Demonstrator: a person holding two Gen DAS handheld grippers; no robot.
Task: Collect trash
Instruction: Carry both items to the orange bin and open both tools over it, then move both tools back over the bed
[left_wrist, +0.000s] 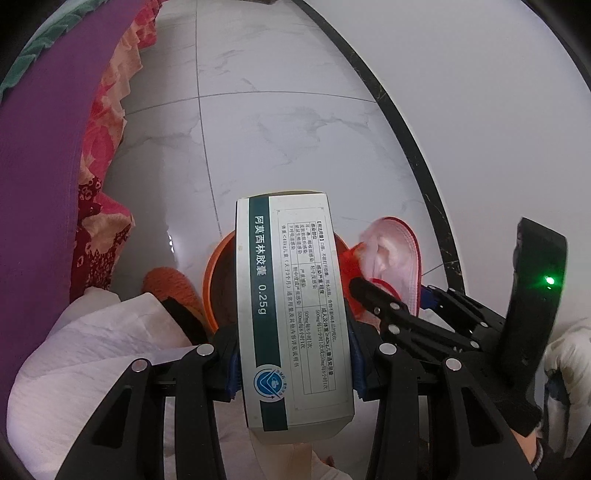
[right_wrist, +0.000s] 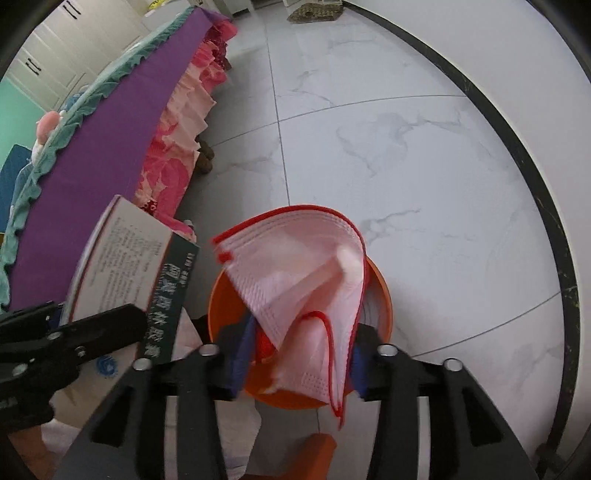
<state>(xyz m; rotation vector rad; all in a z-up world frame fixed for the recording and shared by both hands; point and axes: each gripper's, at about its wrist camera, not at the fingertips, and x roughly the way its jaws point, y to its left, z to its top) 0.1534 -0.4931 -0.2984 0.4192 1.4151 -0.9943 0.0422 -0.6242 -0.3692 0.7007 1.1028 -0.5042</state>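
My left gripper (left_wrist: 295, 365) is shut on a white medicine box (left_wrist: 291, 295) with a green band, held upright over the left side of a small orange bin (left_wrist: 210, 280). In the right wrist view, a pink face mask (right_wrist: 295, 266) with red edging hangs loosely between the spread pads of my right gripper (right_wrist: 299, 362). The pads do not press on it. The mask droops into the orange bin (right_wrist: 384, 295). The boxed left gripper (right_wrist: 92, 321) shows at the left, and the right gripper's fingers (left_wrist: 373, 291) reach in from the right in the left wrist view.
A bed with a purple sheet (right_wrist: 110, 147) and pink floral skirt (left_wrist: 103, 147) runs along the left. White marble tiles (right_wrist: 406, 166) spread ahead, crossed by a black curved band (left_wrist: 406, 129). White quilted cloth (left_wrist: 92, 350) and an orange knitted thing (left_wrist: 170, 288) lie by the bin.
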